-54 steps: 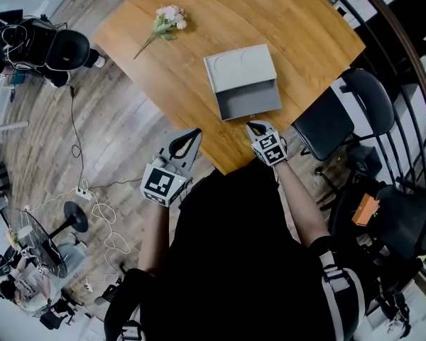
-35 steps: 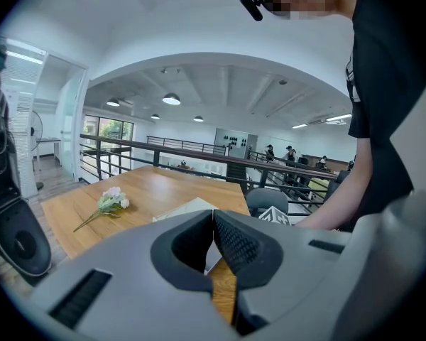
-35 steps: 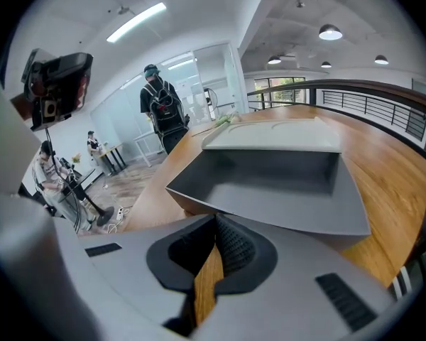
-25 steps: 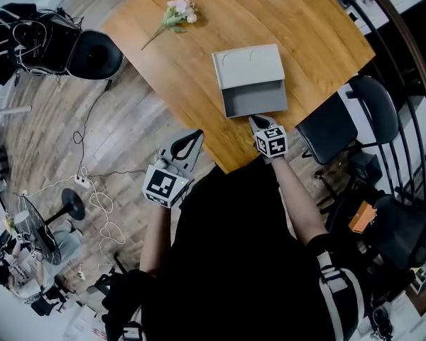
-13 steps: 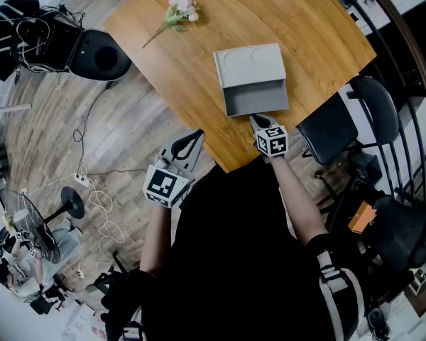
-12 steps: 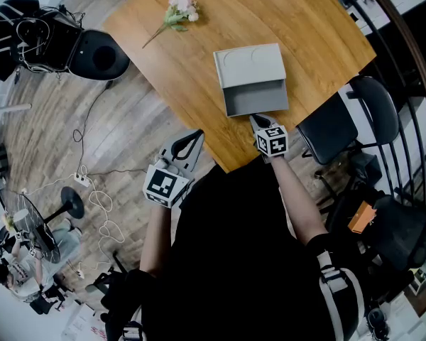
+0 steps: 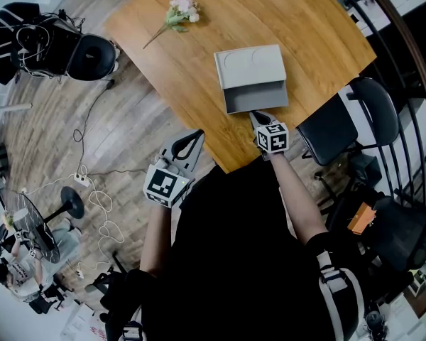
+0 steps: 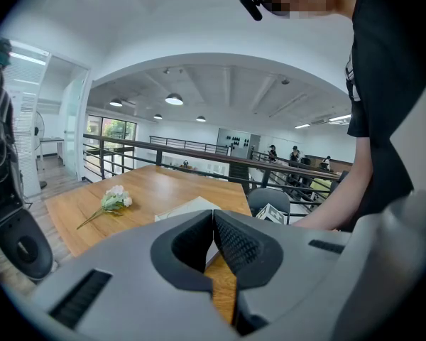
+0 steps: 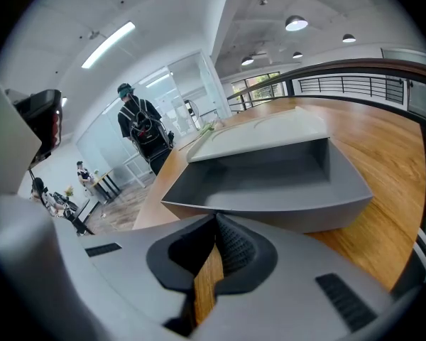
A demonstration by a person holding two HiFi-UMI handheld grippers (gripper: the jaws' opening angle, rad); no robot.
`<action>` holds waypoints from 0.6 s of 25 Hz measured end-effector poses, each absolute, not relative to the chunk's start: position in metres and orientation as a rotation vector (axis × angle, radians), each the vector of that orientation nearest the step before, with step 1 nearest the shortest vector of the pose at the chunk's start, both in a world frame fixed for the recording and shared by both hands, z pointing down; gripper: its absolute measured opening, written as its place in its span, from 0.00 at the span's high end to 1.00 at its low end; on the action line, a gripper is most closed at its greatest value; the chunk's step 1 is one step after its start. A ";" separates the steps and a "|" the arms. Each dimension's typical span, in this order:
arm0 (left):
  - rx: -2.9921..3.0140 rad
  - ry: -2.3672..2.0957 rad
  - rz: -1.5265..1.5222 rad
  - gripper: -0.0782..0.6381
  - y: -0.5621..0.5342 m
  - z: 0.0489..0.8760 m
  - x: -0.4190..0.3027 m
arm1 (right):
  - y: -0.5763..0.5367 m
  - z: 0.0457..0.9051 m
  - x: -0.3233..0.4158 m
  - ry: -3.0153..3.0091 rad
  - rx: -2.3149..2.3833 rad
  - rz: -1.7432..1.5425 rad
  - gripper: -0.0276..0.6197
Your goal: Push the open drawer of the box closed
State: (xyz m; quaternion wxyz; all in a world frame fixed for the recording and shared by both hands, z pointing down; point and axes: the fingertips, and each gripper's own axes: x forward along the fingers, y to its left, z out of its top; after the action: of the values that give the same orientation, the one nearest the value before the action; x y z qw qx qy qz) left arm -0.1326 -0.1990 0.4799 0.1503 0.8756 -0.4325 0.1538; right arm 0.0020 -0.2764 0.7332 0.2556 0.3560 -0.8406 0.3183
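Note:
A grey box (image 7: pixel 250 65) lies on the round wooden table (image 7: pixel 199 69), its drawer (image 7: pixel 255 96) pulled out toward me and empty. My right gripper (image 7: pixel 256 117) is shut, its tips at the drawer's front wall (image 9: pixel 270 208); in the right gripper view the drawer (image 9: pixel 284 176) fills the space just beyond the tips (image 9: pixel 214 219). My left gripper (image 7: pixel 192 138) is shut on nothing and hangs off the table's near-left edge, apart from the box (image 8: pixel 188 208).
A small bunch of pale flowers (image 7: pixel 175 16) lies at the table's far left. A black chair (image 7: pixel 337 116) stands at the table's right, a railing (image 7: pixel 405 55) beyond it. On the floor to the left are a black seat (image 7: pixel 92 55), cables (image 7: pixel 103 204) and a fan (image 7: pixel 21 233).
My right gripper has moved forward to the drawer's front, and the drawer now sticks out a little less than before. The left gripper has stayed where it was.

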 end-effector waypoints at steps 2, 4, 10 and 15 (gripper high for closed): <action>2.515 -1.245 0.443 0.86 -0.199 0.479 -0.132 | -0.276 0.732 0.002 -2.284 0.967 0.866 0.93; 2.516 -1.245 0.445 0.86 -0.201 0.478 -0.132 | -0.278 0.731 0.002 -2.286 0.969 0.866 0.93; 2.517 -1.241 0.445 0.86 -0.202 0.479 -0.128 | -0.289 0.728 -0.001 -2.296 0.971 0.863 0.93; 2.508 -1.248 0.442 0.86 -0.199 0.478 -0.127 | -0.296 0.727 -0.002 -2.300 0.977 0.863 0.93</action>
State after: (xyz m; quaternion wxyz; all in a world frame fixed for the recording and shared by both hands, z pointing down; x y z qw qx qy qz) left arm -0.1270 -0.1993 0.4784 0.1522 0.8741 -0.4348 0.1542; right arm -0.0017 -0.2957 0.7270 0.2465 0.3581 -0.8431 0.3165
